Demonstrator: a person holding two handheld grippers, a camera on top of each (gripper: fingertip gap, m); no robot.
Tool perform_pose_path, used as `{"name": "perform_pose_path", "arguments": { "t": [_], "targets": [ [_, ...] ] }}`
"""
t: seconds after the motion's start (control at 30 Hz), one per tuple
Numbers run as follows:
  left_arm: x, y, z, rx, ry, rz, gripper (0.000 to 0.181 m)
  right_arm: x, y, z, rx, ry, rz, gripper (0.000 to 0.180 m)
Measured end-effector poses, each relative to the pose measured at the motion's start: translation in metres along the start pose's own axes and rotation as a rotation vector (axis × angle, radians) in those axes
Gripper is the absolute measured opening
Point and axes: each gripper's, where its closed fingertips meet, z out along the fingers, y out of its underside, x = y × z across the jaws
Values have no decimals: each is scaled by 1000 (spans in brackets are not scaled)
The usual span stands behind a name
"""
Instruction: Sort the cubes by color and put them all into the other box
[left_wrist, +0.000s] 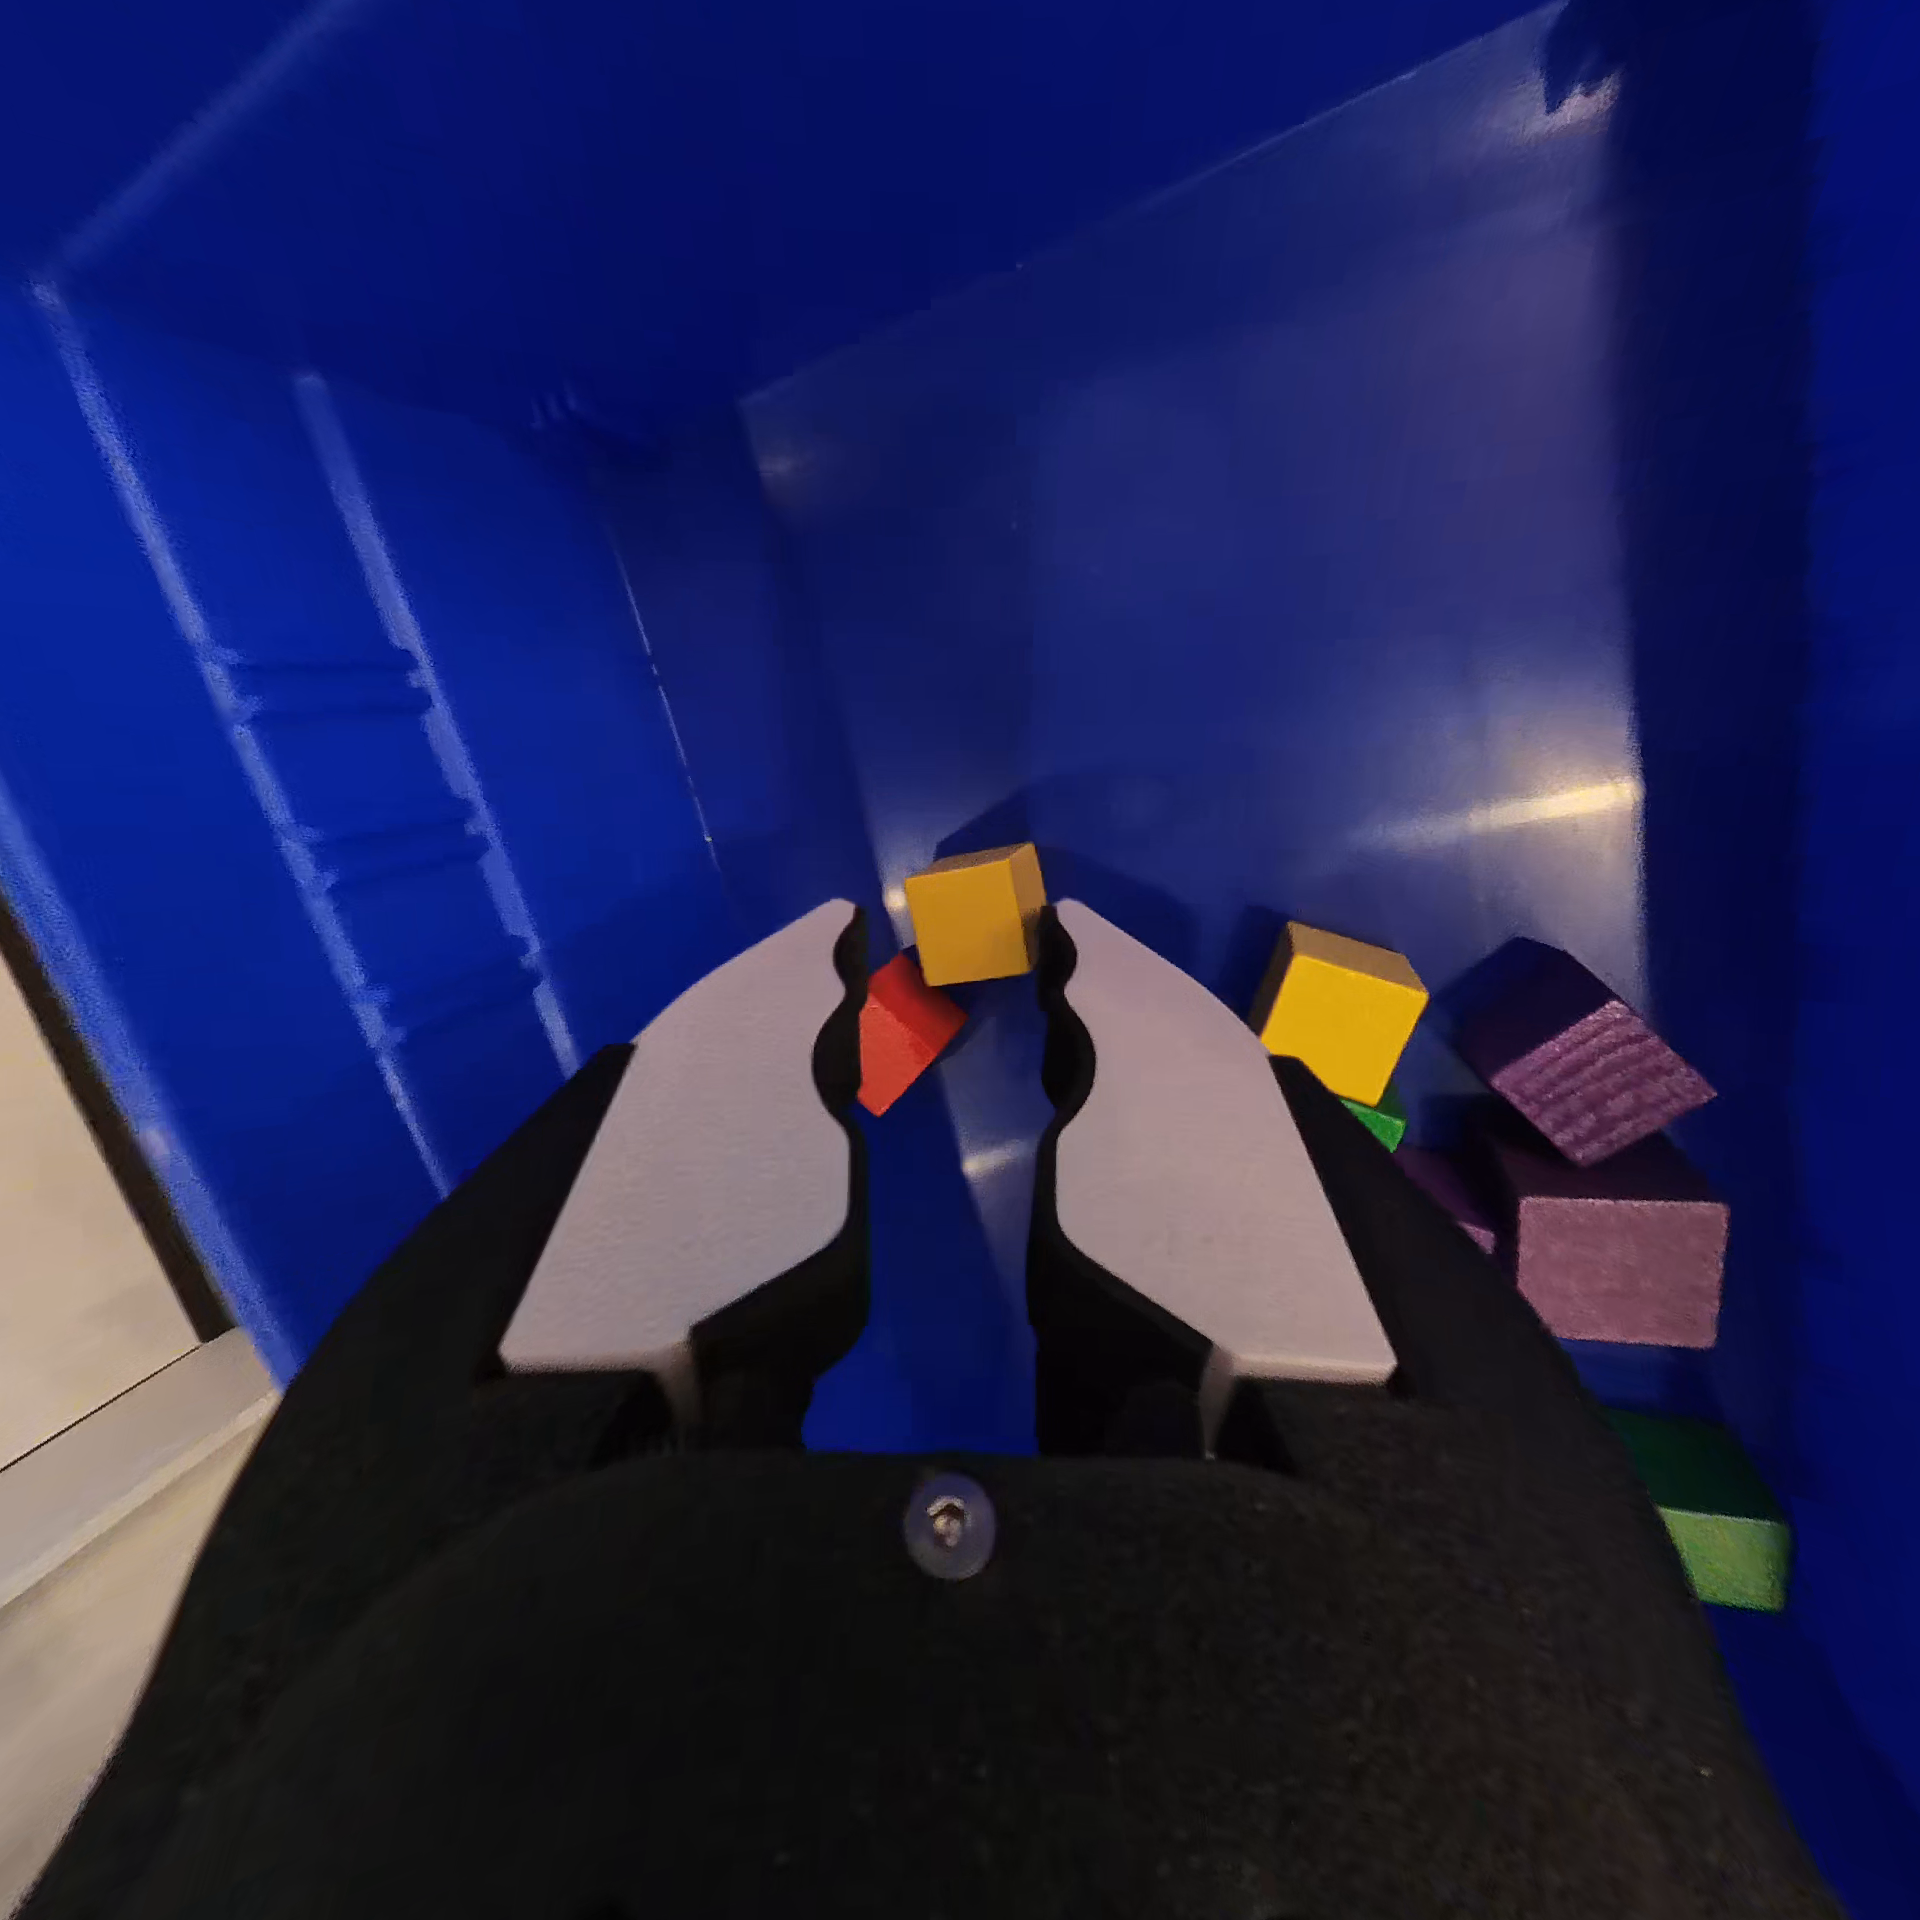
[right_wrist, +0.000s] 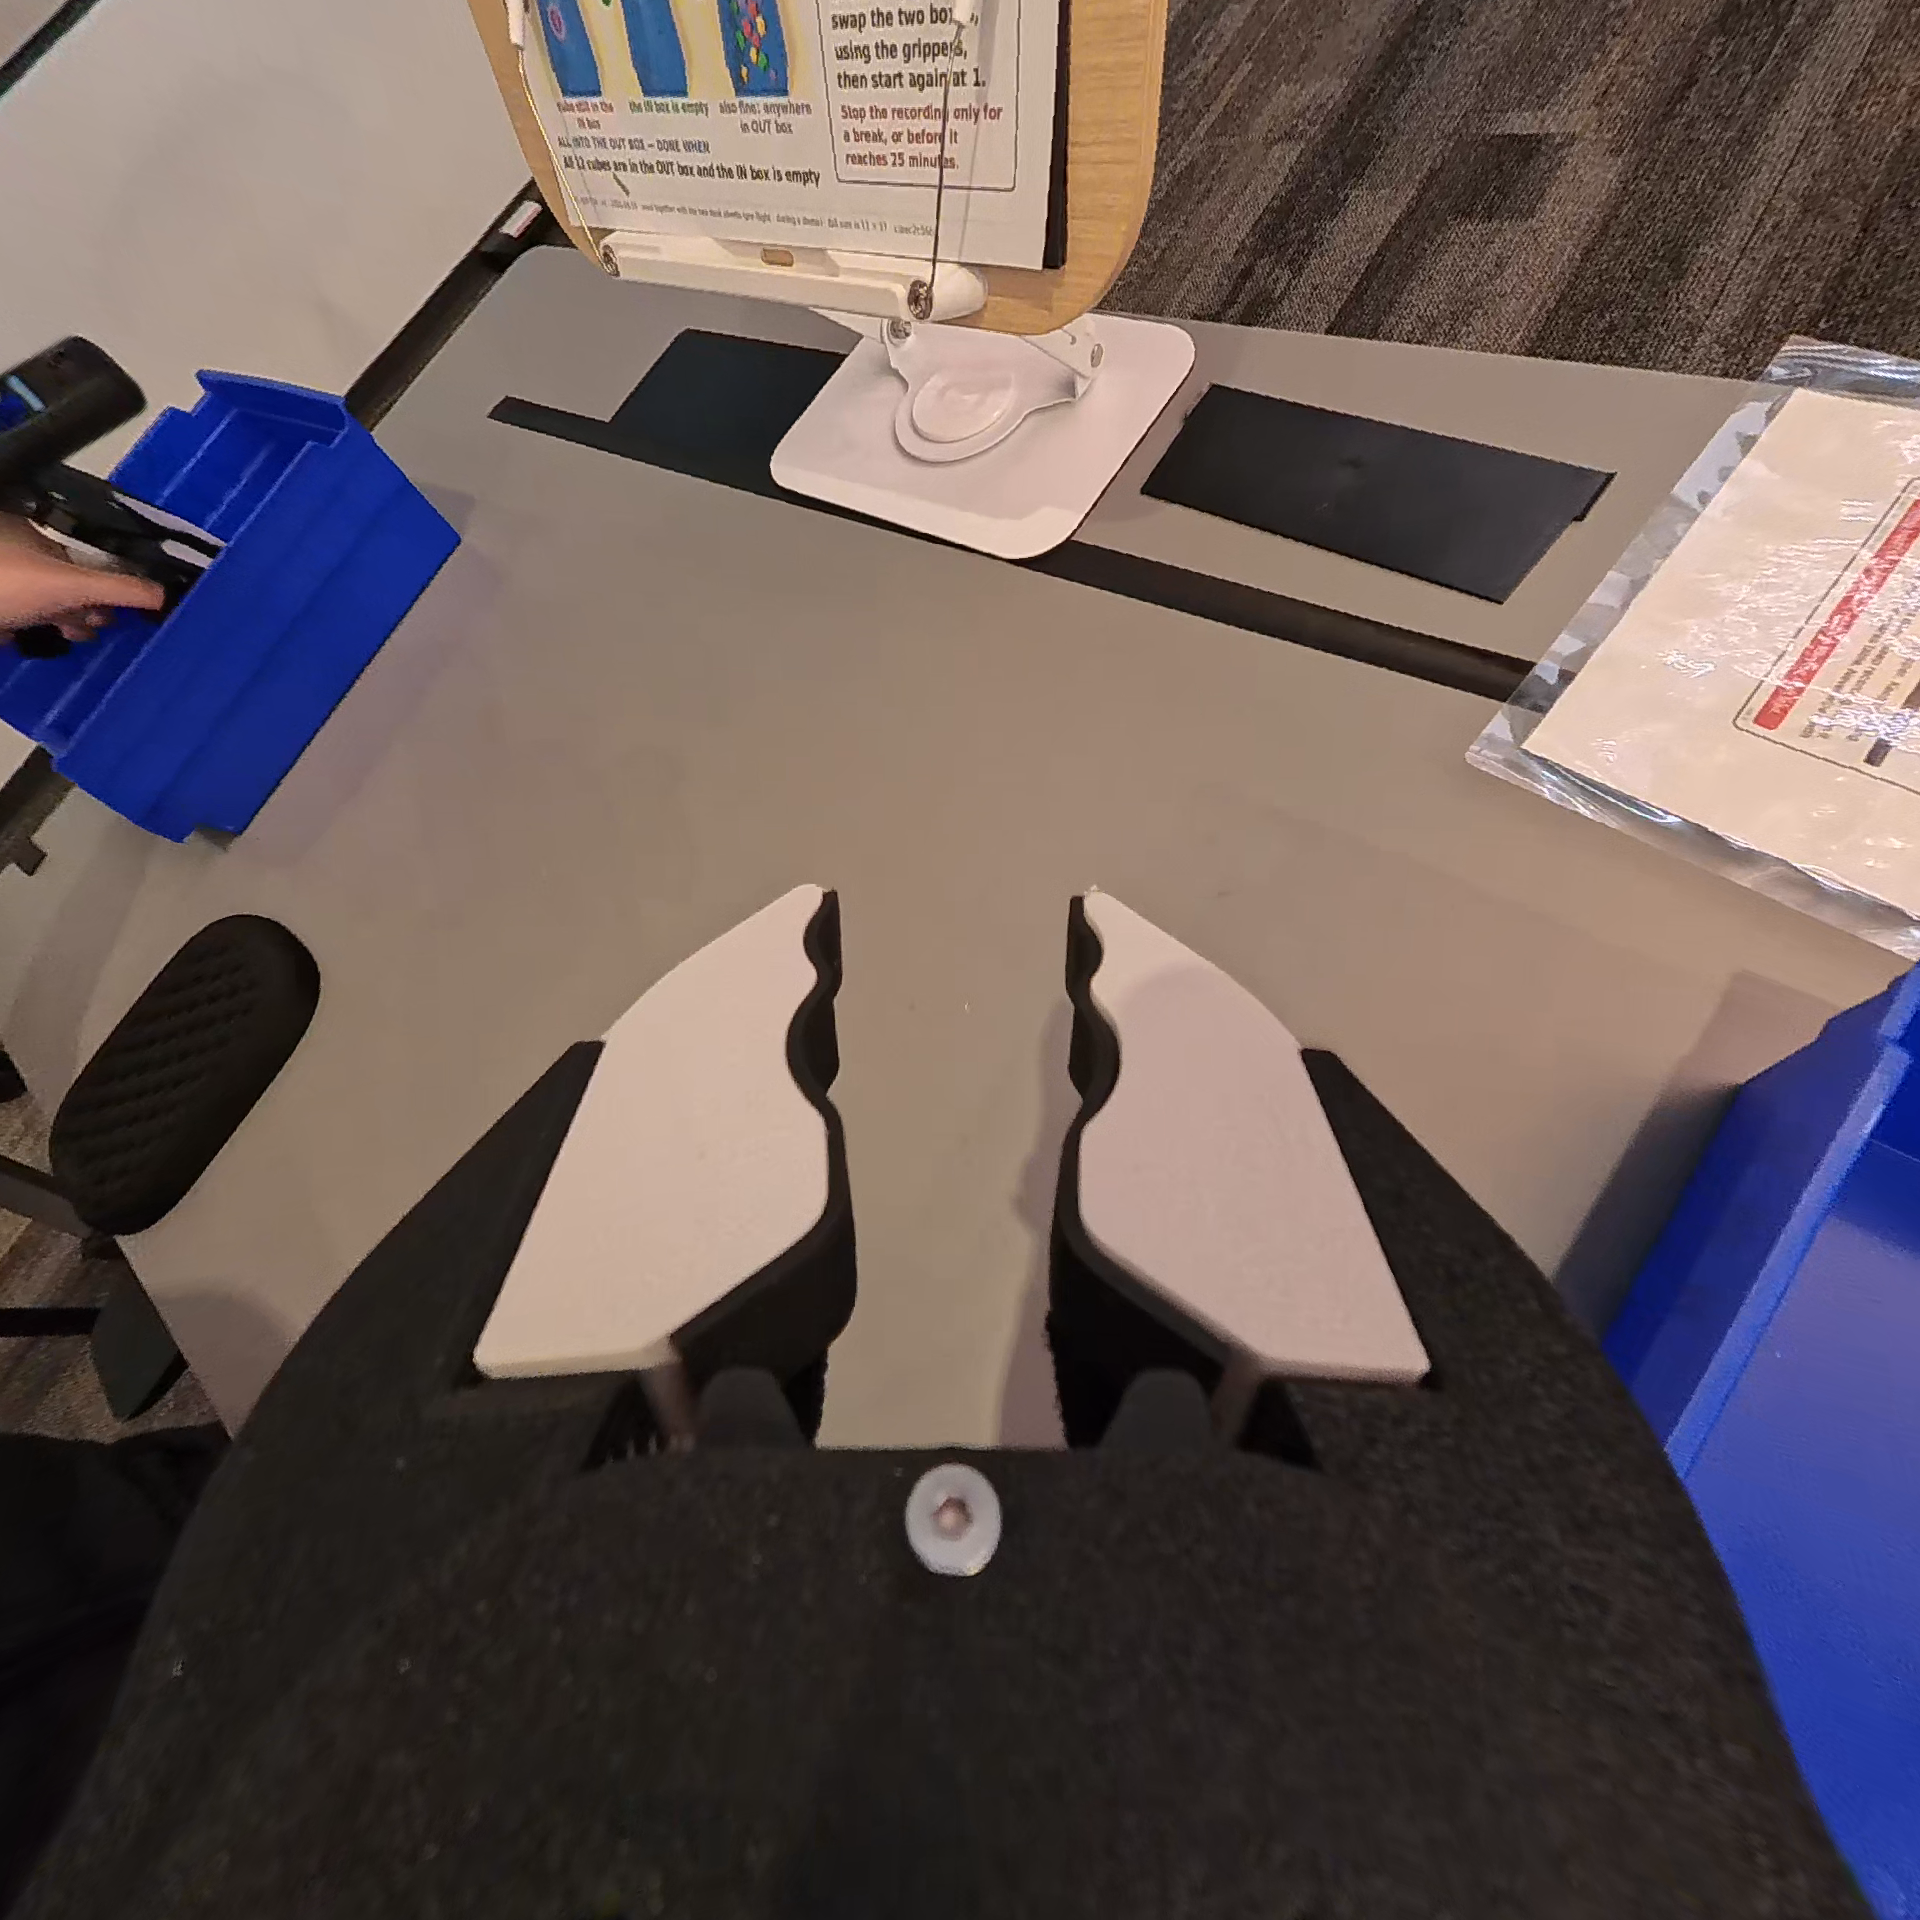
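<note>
I have the left gripper (left_wrist: 951, 935) inside the deep blue plastic box (left_wrist: 1299, 571), fingers spread either side of a small yellow wooden cube (left_wrist: 971, 914) at frame centre, not yet clamped. It looks light, rigid and smooth-painted; I'd pinch opposite flat faces squarely. A red wooden cube (left_wrist: 902, 1034) sits just beside it. My right gripper (right_wrist: 954, 920) hangs released, empty, over the grey table (right_wrist: 935, 727).
</note>
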Motion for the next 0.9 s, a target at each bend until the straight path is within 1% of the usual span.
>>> {"name": "perform_pose_path", "arguments": {
  "t": [0.07, 0.13, 0.23, 0.33, 0.37, 0.43, 0.47, 0.53, 0.6, 0.63, 0.7, 0.73, 0.8, 0.87, 0.9],
  "targets": [
    [3, 1, 5, -12, 4, 8, 27, 1, 1, 1, -14, 3, -6, 41],
    [4, -4, 5, 17, -4, 15, 24, 2, 3, 2, -27, 6, -15, 41],
    [7, -17, -10, 90, 17, 24, 21, 2, 3, 3, -31, 14, -25, 41],
    [7, -45, -56, 268, -8, 43, 22, -2, 2, 5, -32, 5, -56, 41],
    [13, -58, -79, 356, -2, 57, 21, -6, 0, 7, -30, -5, -78, 41],
    [43, -84, -132, 541, 73, 91, 21, -20, -7, 12, -16, -38, -149, 41],
    [66, -94, -160, 629, 132, 116, 21, -32, -12, 16, 0, -79, -200, 41],
    [122, -111, -221, 835, 239, 223, 21, -75, -21, 22, 45, -262, -279, 41],
    [182, -116, -276, 1040, 289, 382, 21, -123, -29, 24, 71, -497, -253, 40],
    [211, -115, -297, 1119, 300, 452, 21, -145, -34, 26, 84, -603, -219, 40],
    [264, -111, -329, 1229, 343, 555, 21, -183, -42, 31, 92, -780, -155, 38],
    [289, -108, -342, 1276, 373, 600, 21, -197, -43, 35, 84, -837, -140, 38],
    [330, -105, -362, 1367, 403, 687, 21, -220, -48, 43, 104, -916, -115, 46],
    [356, -108, -377, 1428, 391, 737, 21, -236, -58, 40, 151, -1034, -38, 43],
    [367, -109, -384, 1463, 396, 760, 21, -240, -60, 38, 151, -1083, 6, 35]
  ]
}}
